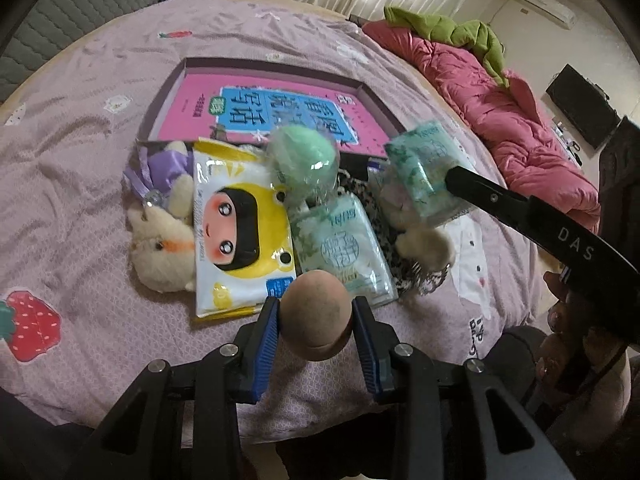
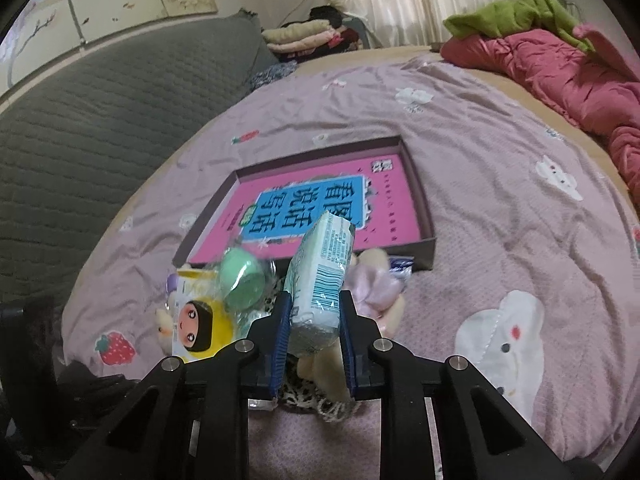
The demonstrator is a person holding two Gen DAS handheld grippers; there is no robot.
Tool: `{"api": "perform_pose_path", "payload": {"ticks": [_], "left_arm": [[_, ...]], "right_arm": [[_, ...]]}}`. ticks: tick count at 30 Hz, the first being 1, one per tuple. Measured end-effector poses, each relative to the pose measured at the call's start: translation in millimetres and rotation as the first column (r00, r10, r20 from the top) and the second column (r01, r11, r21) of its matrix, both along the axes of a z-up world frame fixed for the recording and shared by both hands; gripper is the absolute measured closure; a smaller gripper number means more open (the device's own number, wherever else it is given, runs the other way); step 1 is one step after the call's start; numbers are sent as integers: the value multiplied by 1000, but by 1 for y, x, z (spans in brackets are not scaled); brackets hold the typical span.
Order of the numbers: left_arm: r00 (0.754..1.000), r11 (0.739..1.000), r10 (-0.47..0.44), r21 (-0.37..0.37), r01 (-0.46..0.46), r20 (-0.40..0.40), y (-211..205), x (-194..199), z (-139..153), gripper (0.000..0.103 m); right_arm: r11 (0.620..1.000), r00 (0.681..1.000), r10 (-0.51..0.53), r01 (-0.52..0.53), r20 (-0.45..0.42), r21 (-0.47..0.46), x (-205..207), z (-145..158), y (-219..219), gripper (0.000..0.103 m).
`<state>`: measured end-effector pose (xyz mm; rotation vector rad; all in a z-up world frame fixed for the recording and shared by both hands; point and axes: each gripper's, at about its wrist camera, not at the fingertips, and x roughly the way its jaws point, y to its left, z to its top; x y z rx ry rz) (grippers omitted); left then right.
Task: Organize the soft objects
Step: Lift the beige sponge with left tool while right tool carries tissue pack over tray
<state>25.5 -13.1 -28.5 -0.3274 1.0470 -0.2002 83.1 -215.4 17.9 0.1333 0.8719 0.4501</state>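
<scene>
My left gripper (image 1: 315, 320) is shut on a brown sponge ball (image 1: 316, 314), held above the bed in front of the pile. My right gripper (image 2: 315, 322) is shut on a pale green tissue pack (image 2: 320, 280), lifted above the pile; it also shows in the left wrist view (image 1: 420, 168). On the bed lie a yellow wet-wipe pack (image 1: 240, 228), a second green tissue pack (image 1: 344, 248), a green sponge ball (image 1: 304, 160), a cream plush rabbit (image 1: 160, 248) and another plush (image 1: 420, 236). Behind them is a shallow box (image 1: 176, 84) with a pink book (image 1: 272, 112) in it.
The lilac bedsheet (image 1: 80, 160) covers the bed. A pink quilt (image 1: 500, 112) with a green cloth (image 1: 460, 36) lies at the right. A grey headboard (image 2: 100, 112) is at the left, folded clothes (image 2: 304, 36) beyond. A leopard-print cloth (image 2: 308, 394) lies under the pile.
</scene>
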Motion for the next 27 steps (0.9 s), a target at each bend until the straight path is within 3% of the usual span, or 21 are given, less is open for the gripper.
{"api": "perform_pose_path", "payload": {"ticks": [17, 27], "left_arm": [[994, 997, 78, 15, -80, 81, 25, 15, 32, 66], [983, 991, 123, 35, -128, 135, 42, 39, 47, 66]], "right_arm": [[997, 996, -55, 51, 74, 55, 8, 32, -19, 80], [996, 995, -60, 53, 85, 78, 21, 35, -16, 80]]}}
